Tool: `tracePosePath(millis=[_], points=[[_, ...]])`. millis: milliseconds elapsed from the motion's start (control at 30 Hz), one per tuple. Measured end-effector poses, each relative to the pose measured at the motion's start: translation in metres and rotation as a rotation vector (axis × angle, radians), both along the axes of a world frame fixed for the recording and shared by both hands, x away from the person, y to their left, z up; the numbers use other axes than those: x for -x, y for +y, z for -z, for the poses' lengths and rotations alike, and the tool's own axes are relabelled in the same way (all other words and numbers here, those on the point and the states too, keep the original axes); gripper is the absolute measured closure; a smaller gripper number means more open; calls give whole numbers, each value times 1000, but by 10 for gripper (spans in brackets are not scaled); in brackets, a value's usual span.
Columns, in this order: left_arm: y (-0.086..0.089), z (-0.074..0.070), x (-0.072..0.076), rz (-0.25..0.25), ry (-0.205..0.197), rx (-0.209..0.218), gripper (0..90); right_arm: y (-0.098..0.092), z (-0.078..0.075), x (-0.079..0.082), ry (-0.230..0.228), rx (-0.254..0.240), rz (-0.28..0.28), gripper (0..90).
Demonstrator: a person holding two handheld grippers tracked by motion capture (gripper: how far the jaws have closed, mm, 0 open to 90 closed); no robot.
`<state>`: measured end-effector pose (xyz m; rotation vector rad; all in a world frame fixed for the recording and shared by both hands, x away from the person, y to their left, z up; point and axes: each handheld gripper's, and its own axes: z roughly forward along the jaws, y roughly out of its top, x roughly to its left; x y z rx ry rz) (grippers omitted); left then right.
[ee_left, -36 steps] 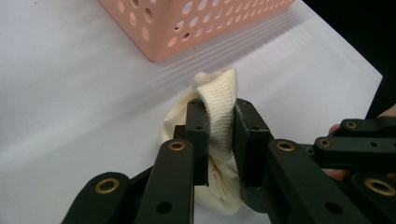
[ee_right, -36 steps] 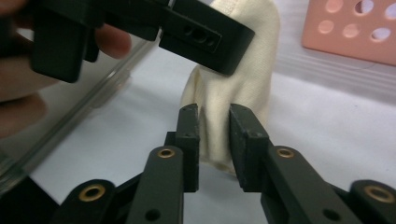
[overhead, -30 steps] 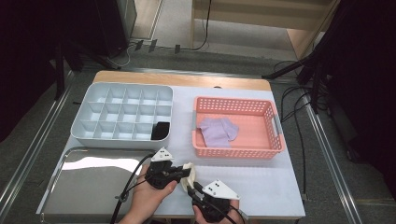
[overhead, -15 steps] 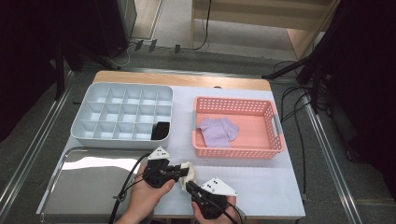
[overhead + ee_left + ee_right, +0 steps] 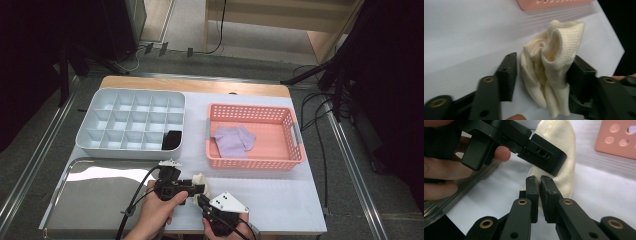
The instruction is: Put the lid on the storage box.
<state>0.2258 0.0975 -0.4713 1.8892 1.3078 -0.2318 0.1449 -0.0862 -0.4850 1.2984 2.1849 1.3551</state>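
— Two grippers down at the bottom middle of the high view; what's the left gripper (image 5: 199, 189) doing?
— Its jaws have just been opening. In the left gripper view the cream sock (image 5: 550, 67) stands bunched between them: the left jaw sits clear of the fabric with a gap, the right one is against it, so the grip is let go

— Where's that sock on the table?
— On the white table top (image 5: 280, 195), bottom centre of the high view, just right of the metal tray (image 5: 85, 200) and below the pink basket (image 5: 295, 135)

— And further left?
— A grey compartment tray (image 5: 100, 125) at the upper left, with something dark (image 5: 172, 140) in its lower right cell; I can't tell what it is

— The right gripper (image 5: 539, 181)?
— Its jaws are almost together in the right gripper view, pinching the sock's edge, right under the left gripper's jaw

— Anything in the basket?
— A lilac cloth (image 5: 233, 140), lying left of its middle
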Motion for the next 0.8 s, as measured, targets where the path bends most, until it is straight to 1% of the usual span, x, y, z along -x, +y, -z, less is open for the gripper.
tracePosePath(millis=[67, 133, 167, 233, 300, 367, 467, 533, 567, 633, 700, 733, 767, 800], points=[[0, 0, -1, -3, 10, 18, 593, 0, 0, 0, 2, 0, -1, 848], [1, 0, 0, 5, -2, 26, 650, 0, 0, -1, 3, 6, -11, 845], [2, -1, 1, 11, -11, 27, 668, 0, -1, -1, 6, 8, -17, 842], [1, -2, 3, 19, -35, 18, 695, -1, -2, -3, 26, 3, -22, 829], [1, -3, 5, 26, -56, 10, 708, -3, -1, -4, 44, -25, -28, 819], [0, -4, 7, 28, -82, -2, 714, -4, -1, -4, 52, -34, -23, 812], [1, -6, 9, 27, -115, -7, 721, -3, 0, -3, 36, -27, -29, 795], [4, -9, 9, 25, -126, -5, 725, -4, -2, -2, 4, -35, -29, 773], [5, -9, 9, 22, -132, -8, 727, -5, -3, -2, -1, -38, -34, 764], [7, -11, 10, 12, -152, -15, 729, -8, -5, -3, -14, -39, -16, 758], [9, -12, 11, 9, -158, -11, 729, -11, -6, -4, -12, -41, -9, 773], [10, -13, 11, 10, -160, -12, 730, -13, -7, -5, -24, -37, 3, 771], [10, -14, 12, 8, -166, -17, 730, -14, -8, -6, -26, -34, 16, 771], [11, -14, 12, 6, -170, -17, 730, -16, -9, -6, -17, -40, 25, 761]])
